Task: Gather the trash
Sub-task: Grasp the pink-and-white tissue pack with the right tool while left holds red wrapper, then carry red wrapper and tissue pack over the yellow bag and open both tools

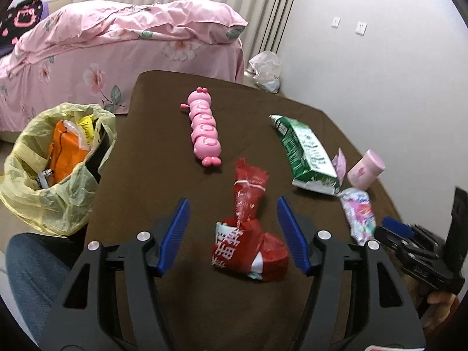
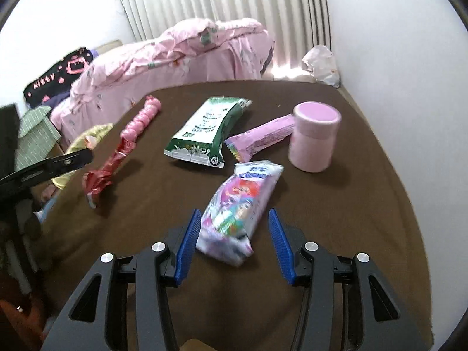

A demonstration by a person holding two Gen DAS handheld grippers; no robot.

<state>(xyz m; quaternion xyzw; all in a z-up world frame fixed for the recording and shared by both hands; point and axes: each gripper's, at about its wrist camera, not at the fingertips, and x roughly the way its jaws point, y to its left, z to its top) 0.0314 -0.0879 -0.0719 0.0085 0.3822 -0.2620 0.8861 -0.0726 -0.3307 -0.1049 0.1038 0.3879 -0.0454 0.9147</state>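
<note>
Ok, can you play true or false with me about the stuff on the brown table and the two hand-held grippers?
1. The left hand-held gripper is squeezing the red wrapper. False: its jaws stand open on either side.
2. The yellow trash bag already has things inside. True.
3. The pink cup lies on its side. False: it stands upright.
4. The tissue pack sits between the right hand-held gripper's open jaws. True.
5. The green carton is in the bag. False: it lies on the table.
</note>
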